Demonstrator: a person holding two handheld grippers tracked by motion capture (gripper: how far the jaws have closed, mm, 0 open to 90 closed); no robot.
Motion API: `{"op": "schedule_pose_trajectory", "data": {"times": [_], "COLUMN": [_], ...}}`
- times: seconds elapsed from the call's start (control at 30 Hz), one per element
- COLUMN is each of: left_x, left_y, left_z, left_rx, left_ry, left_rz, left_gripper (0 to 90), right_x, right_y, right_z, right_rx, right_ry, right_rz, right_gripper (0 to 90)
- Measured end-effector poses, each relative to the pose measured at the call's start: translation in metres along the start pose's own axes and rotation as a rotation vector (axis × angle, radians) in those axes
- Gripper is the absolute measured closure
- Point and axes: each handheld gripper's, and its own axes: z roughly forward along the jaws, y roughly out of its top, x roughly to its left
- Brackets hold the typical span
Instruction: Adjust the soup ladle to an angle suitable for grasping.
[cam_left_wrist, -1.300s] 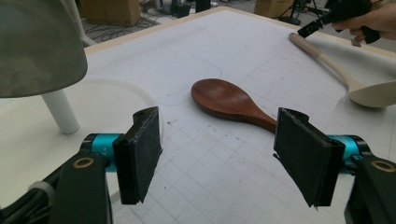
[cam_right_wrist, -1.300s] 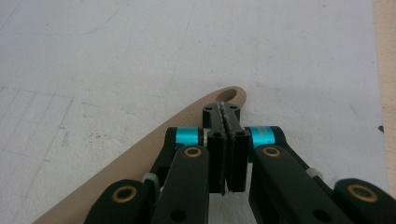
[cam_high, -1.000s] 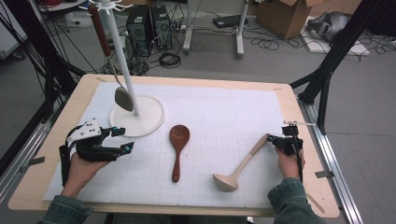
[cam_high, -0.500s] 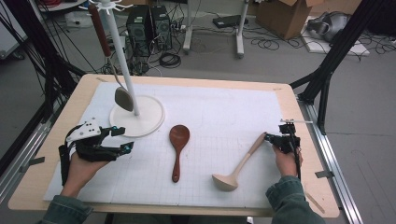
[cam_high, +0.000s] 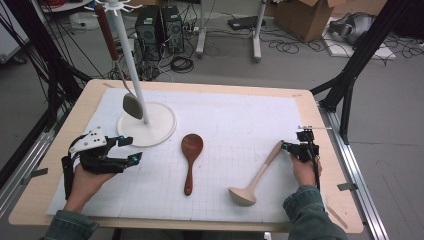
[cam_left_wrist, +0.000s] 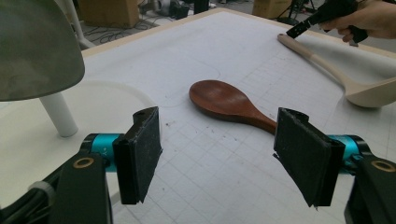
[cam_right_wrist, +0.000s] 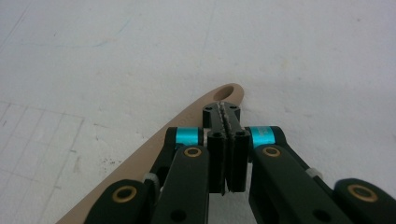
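The right tongs (cam_high: 295, 148), pressed together above the pale ladle (cam_high: 256, 178) handle's holed end near the surface's right edge, should spread before dropping astride it. The left tongs (cam_high: 131, 150) rest half-spread near the left edge. Nothing has noticeably shifted since earlier.

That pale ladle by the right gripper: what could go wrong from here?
The right gripper has its jaws shut, tips above the end of the pale ladle handle, not around it. Pushing down like this might skid the handle across the white mat, or tip the bowl up. If the ladle swings, it could knock the brown wooden spoon lying beside it.
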Motion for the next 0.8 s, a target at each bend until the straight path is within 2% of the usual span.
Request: {"op": "schedule_pose_trajectory", "data": {"times": [0.23,0.37,0.57,0.8], "left_x": [0.000,0.000,0.001,0.001], "left_y": [-0.001,-0.002,-0.002,-0.003], "left_z": [0.000,-0.001,-0.006,-0.005], "left_rx": [0.001,0.003,-0.001,-0.001], "left_ry": [0.002,0.002,0.013,0.011], "left_rz": [-0.004,-0.002,-0.003,-0.006], "left_gripper": [32.1,32.1,32.1,32.1], "right_x": [0.006,0.001,-0.001,-0.001], "right_y": [0.007,0.004,0.005,0.008], "right_z": [0.003,0.005,0.010,0.014], "right_rx": [-0.008,0.030,0.023,0.018], "right_ry": [0.003,-0.006,-0.025,-0.022], "right_rz": [-0.011,-0.002,0.009,0.010], "right_gripper": [89.6,89.6,89.6,89.6]}}
